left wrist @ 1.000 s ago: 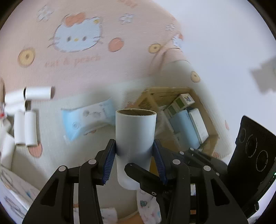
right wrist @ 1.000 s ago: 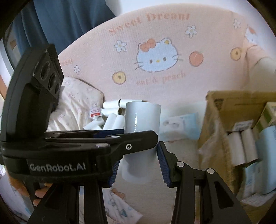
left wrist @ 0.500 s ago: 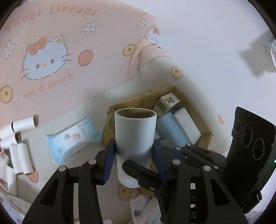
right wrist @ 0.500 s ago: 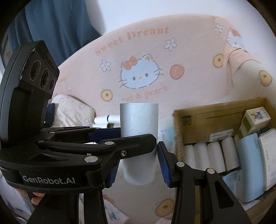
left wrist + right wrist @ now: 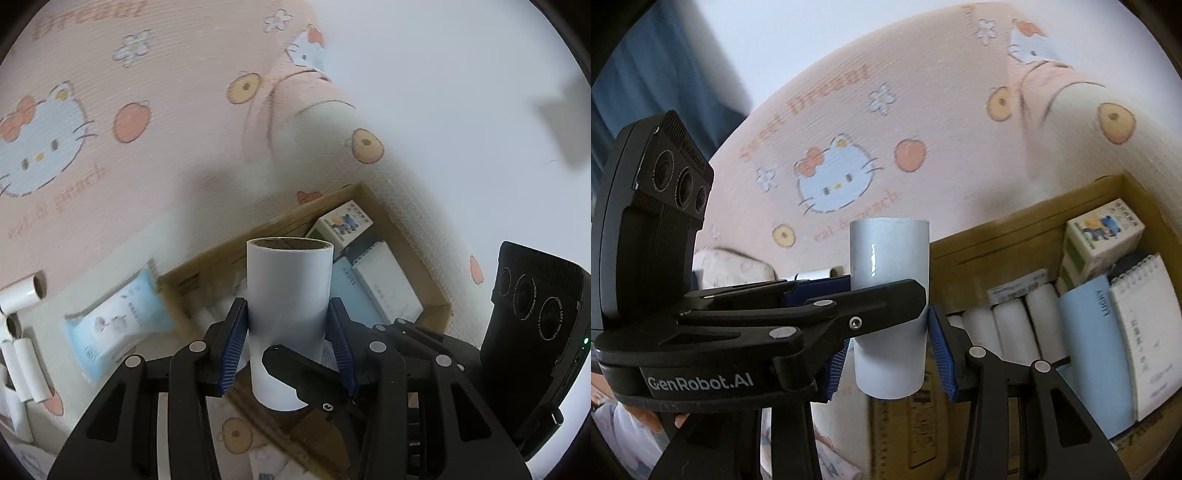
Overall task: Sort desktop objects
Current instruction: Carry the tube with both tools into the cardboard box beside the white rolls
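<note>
While both grippers crowd one white roll point(image 5: 288, 314), the left gripper point(image 5: 288, 339) has its blue-padded fingers point(image 5: 233, 343) clenched on the roll's sides, upright above the near wall of the cardboard box point(image 5: 410, 243). Further left lie one blue wipes pack point(image 5: 122, 325) and several loose rolls point(image 5: 26, 362). The right gripper point(image 5: 892, 354) flanks the same roll; contact cannot be told. Four rolls point(image 5: 1008, 325) lie in the box beside one notepad point(image 5: 1145, 339)

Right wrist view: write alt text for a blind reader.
Both grippers, right gripper and left gripper, clamp one upright white roll beside an open cardboard box. The box holds white rolls, a notepad and a small carton.
</note>
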